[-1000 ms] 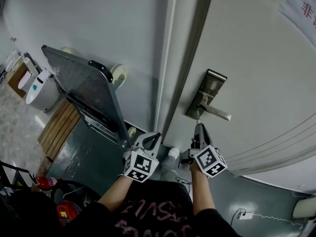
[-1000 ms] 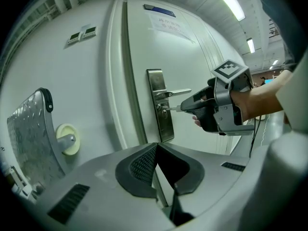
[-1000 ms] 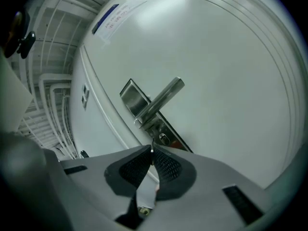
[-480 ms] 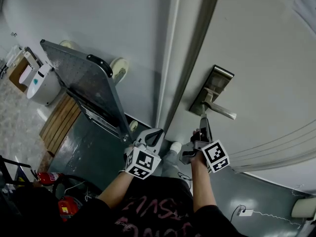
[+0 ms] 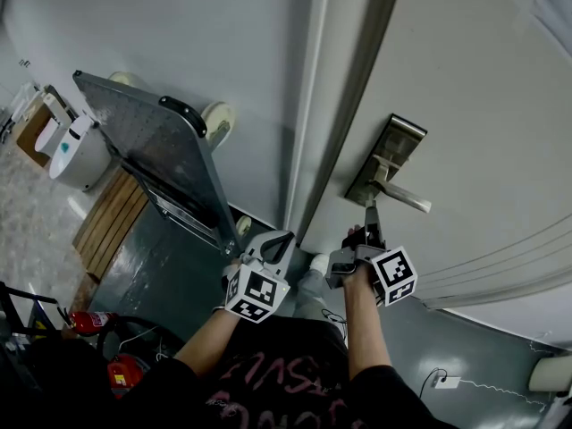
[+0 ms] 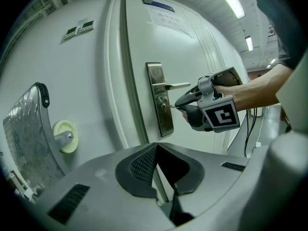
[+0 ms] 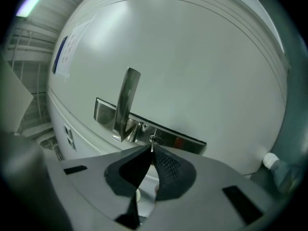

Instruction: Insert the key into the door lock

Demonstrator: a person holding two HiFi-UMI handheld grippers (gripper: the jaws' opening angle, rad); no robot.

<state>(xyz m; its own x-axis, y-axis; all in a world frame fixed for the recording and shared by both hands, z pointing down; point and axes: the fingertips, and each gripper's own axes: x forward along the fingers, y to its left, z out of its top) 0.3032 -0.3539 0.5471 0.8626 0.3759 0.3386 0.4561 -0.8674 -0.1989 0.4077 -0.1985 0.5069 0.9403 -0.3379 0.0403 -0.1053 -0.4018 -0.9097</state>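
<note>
Right hand-held gripper (image 5: pixel 370 214) raised against a white door (image 5: pixel 483 105), jaws pinched tight on a small silver metal key (image 7: pixel 152 146). Key tip touching the round keyhole cylinder (image 7: pixel 154 140) set in a tall brushed-metal lock plate (image 5: pixel 386 155); how far into the keyhole, not clear from any view. Keyhole just below a silver lever handle (image 5: pixel 404 198), horizontal and pointing away from the door edge.

In the left gripper view, that same gripper (image 6: pixel 179 106) level with the lock plate (image 6: pixel 159 100), the thin key (image 6: pixel 172 107) bridging the short gap between them.

Left hand-held gripper (image 5: pixel 284 238) held lower and further left, apart from the door, near the door frame. Jaws closed together, nothing between them.

Off to the left, a grey perforated metal trolley deck (image 5: pixel 152 146) tipped up against the wall, with a cream wheel (image 5: pixel 216 123) beside its upper edge. Low in the left corner, a red fire extinguisher (image 5: pixel 85 326) on the floor.
</note>
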